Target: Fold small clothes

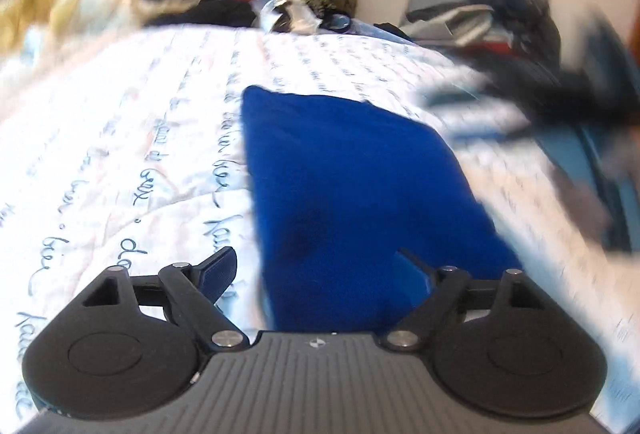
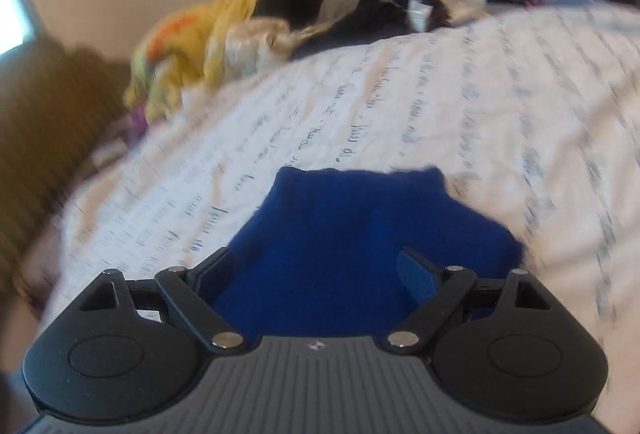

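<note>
Both tools look alike. The left gripper (image 1: 318, 270) has a grey ribbed body bearing a small white emblem, flanked by two rounded black housings, each with an oval recess. Black linkage bars with silver pins carry blue-padded fingers (image 1: 216, 268). The right gripper (image 2: 316, 272) shows the same build; its finger pads (image 2: 414, 276) seem finely textured, though blur limits certainty.
</note>
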The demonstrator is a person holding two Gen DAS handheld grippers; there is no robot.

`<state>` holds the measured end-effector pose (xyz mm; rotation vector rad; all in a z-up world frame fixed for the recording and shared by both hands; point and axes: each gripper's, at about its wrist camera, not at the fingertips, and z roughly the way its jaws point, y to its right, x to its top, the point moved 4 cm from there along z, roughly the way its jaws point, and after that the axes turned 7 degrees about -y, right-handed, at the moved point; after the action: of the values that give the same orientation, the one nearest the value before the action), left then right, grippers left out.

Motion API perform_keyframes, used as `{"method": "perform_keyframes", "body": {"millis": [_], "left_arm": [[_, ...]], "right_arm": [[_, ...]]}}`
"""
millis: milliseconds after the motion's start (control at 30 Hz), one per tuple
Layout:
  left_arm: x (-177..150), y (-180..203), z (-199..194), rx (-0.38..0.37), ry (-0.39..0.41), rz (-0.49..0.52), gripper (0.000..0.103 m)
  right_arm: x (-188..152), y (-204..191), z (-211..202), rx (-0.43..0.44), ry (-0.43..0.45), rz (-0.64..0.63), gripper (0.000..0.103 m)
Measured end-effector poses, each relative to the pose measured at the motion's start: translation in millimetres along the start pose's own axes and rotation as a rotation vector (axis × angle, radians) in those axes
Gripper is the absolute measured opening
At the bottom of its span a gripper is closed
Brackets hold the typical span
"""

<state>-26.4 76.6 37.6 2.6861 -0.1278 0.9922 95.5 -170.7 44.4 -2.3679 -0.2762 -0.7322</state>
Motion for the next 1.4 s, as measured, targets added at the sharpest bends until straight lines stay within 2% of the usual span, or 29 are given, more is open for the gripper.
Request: {"method": "perform_keyframes", "body": {"millis": [100,200,233,333,367,400,433,500,533,600,667,733,800,833,867,900,933,967,1000,1033,1100,1167,1200,1267,1300,1333,1367,1400], "left_arm": [[41,-28,25,0.006,-0.007,-0.114,0.082],[81,-47,62,-0.008,-0.072,-0.218,0.074],[91,-49,73,-0.003,-0.089,-0.222,0.071],[111,-45,103,0.046,-0.121,-0.157,0.050],[114,-42,107,0.048,-0.116,-0.133,0.030],[116,-37,109,0.047,-0.114,-0.112,0.022],[116,-31,106,0.080,-0.096,-0.077,0.019],[110,-14,85,0.113,-0.036,0.008,0.015],[104,-6,71,0.108,-0.006,0.048,0.015],[91,7,36,0.060,0.044,0.109,0.014],[82,19,8,0.027,0.090,0.160,0.015],[84,25,8,0.036,0.093,0.185,0.015],[92,26,36,0.070,0.060,0.197,0.020],[93,23,50,0.112,0.041,0.197,0.021],[92,19,62,0.170,0.011,0.196,0.022],[89,15,65,0.204,-0.010,0.187,0.029],[85,9,61,0.204,-0.022,0.167,0.038],[76,2,48,0.174,-0.014,0.141,0.065],[66,-5,37,0.150,-0.015,0.109,0.085],[53,-12,28,0.121,-0.031,0.068,0.088],[30,-22,21,0.046,-0.121,-0.019,0.067],[6,-25,17,-0.029,-0.195,-0.124,0.061],[-2,-21,11,-0.021,-0.167,-0.121,0.061],[-9,-10,9,-0.015,-0.169,-0.094,0.058],[-10,-2,11,-0.020,-0.173,-0.071,0.036],[-10,5,15,-0.033,-0.193,-0.047,0.022],[-7,11,18,-0.015,-0.190,-0.022,0.015],[-3,14,19,0.005,-0.190,-0.007,0.012]], "right_arm": [[-3,47,-13,-0.044,0.018,0.180,0.090],[5,76,5,-0.002,-0.010,0.304,0.090],[8,79,12,0.010,-0.020,0.315,0.090],[18,76,33,-0.002,-0.002,0.276,0.088],[19,71,38,-0.023,0.009,0.241,0.073],[19,68,46,-0.067,0.001,0.202,0.033],[18,63,49,-0.105,0.015,0.142,0.025],[16,55,47,-0.113,0.016,0.088,0.016],[13,47,36,-0.096,0.032,0.068,0.016],[4,32,5,-0.022,0.076,0.041,0.015],[-8,22,-32,0.073,0.118,0.069,0.015],[-18,24,-47,0.120,0.139,0.130,0.015],[-19,38,-38,0.120,0.154,0.208,0.023],[-15,48,-24,0.071,0.136,0.243,0.031],[-14,57,-15,0.004,0.104,0.275,0.059],[-15,64,-9,-0.064,0.063,0.306,0.073],[-18,67,-10,-0.085,0.034,0.325,0.073],[-23,66,-17,-0.057,0.022,0.321,0.073],[-30,63,-27,-0.018,0.019,0.300,0.073],[-40,60,-39,0.011,0.019,0.281,0.073],[-62,57,-53,0.040,-0.010,0.284,0.073],[-83,51,-56,0.044,-0.077,0.288,0.073],[-91,46,-54,0.043,-0.102,0.280,0.073],[-101,30,-52,0.048,-0.110,0.214,0.072],[-103,22,-51,0.042,-0.112,0.172,0.070],[-101,15,-46,0.031,-0.122,0.131,0.065],[-98,11,-39,0.012,-0.151,0.098,0.033],[-95,9,-33,-0.008,-0.167,0.079,0.015]]}}
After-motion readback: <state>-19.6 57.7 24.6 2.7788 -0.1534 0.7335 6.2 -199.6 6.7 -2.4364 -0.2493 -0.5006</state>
